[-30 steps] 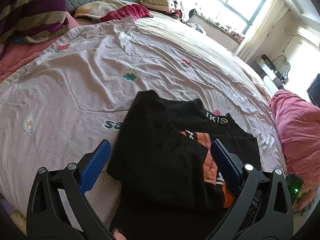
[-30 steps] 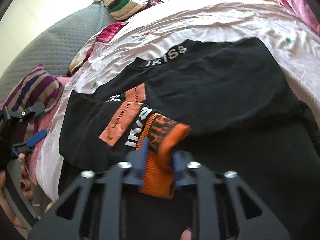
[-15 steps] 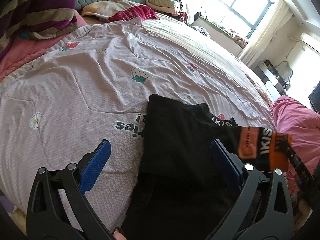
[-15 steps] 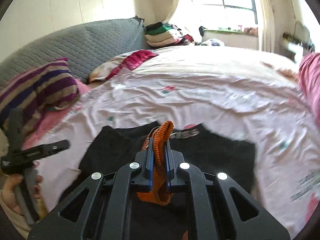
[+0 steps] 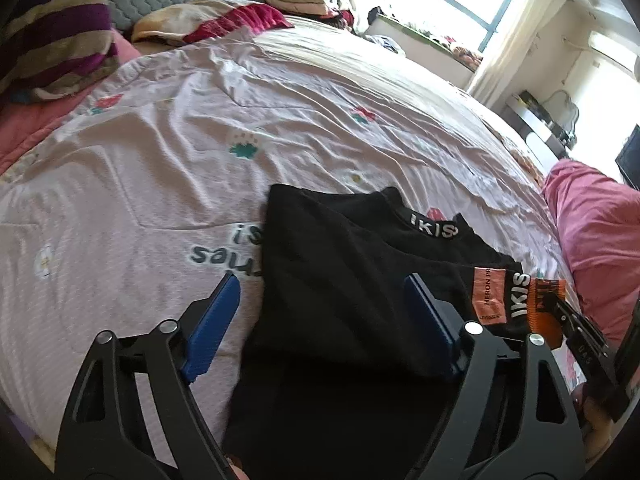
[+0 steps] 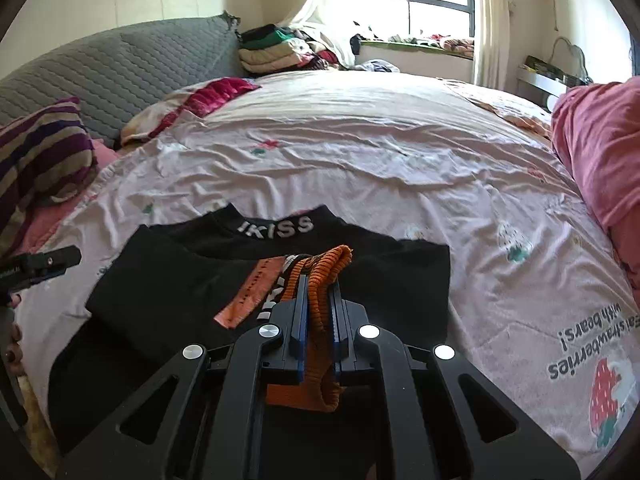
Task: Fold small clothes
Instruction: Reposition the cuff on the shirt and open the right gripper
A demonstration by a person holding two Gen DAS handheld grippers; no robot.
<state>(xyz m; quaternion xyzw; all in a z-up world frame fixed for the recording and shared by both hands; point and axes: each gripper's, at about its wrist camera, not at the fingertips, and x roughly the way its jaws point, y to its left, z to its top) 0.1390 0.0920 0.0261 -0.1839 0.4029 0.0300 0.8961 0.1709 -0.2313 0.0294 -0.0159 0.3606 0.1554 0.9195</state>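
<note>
Gripper in my right hand is clamped on the orange cuff of the black sweater, which lies partly folded on the pink bedsheet. Left gripper hovers spread apart above it, sleeve toward 3 o'clock.

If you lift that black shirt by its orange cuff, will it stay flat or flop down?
Probably flop: the black knit sweatshirt lies soft and creased on the bed. Its ribbed orange cuff bunches in the right hand-held gripper, so it likely squashes easily. It seems light.
</note>
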